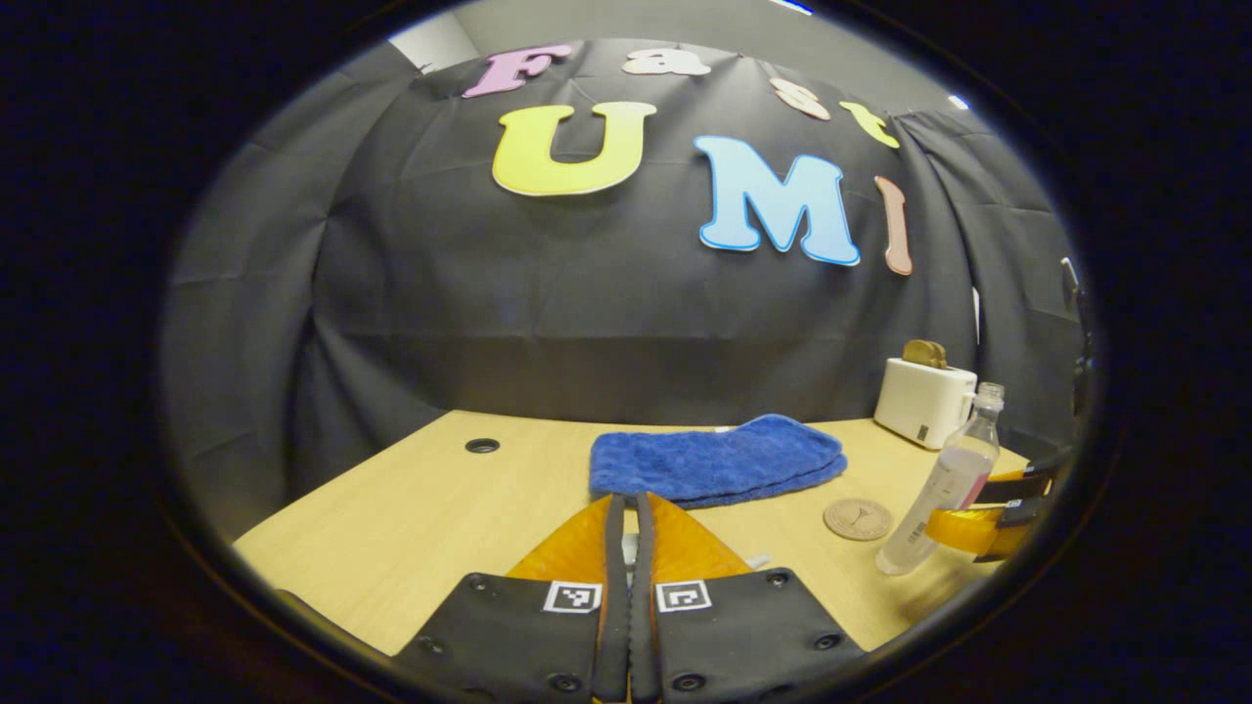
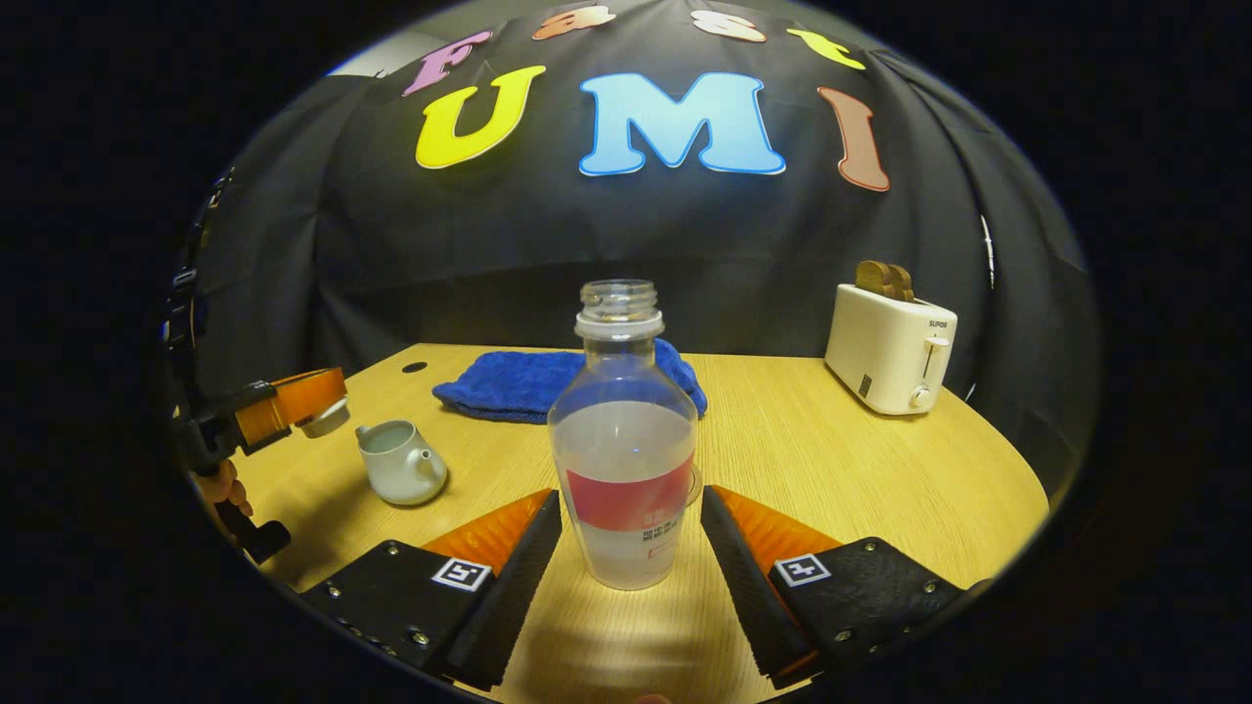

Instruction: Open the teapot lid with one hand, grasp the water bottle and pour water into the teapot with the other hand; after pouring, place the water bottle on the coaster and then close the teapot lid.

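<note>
Small white ceramic lid (image 2: 323,418) is clamped in the left gripper (image 2: 293,396), held off the open white teapot (image 2: 399,462) by the table's left edge, so the mouth is free. Right gripper (image 2: 631,533) is spread wide around the uncapped clear plastic water bottle (image 2: 624,440), not yet touching, set for the grasp. Round cork coaster (image 1: 858,518) is just beside the bottle.
</note>
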The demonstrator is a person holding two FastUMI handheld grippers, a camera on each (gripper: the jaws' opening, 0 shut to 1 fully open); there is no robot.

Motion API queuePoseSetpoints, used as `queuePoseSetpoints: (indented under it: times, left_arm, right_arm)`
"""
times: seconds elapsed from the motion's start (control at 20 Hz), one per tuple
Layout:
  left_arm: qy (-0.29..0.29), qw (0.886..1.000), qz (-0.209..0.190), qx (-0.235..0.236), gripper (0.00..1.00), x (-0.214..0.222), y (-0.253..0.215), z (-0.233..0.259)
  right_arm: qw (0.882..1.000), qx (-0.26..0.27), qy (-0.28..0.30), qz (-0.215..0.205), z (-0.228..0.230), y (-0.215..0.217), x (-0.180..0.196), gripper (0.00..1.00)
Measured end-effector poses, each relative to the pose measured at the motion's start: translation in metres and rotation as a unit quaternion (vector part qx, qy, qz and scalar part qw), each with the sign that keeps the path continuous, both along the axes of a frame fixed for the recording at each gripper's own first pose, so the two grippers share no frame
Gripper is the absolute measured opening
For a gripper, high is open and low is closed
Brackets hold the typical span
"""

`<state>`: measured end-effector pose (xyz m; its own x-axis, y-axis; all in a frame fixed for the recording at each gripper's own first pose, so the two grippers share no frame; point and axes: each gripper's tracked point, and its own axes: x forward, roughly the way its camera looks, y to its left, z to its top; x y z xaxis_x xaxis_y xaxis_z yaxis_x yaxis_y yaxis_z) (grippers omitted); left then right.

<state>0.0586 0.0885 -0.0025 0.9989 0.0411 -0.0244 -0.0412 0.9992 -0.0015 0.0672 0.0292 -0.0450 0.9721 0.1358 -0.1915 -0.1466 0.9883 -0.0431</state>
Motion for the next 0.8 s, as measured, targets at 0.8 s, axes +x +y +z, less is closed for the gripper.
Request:
queuePoseSetpoints:
  times: [0.8]
  left_arm:
    - [0.022,0.999,0.036,-0.029,0.08,-0.037,0.063,-0.035]
  right_arm:
    - [0.981,-0.191,-0.024,0.023,0.03,0.044,0.018,0.75]
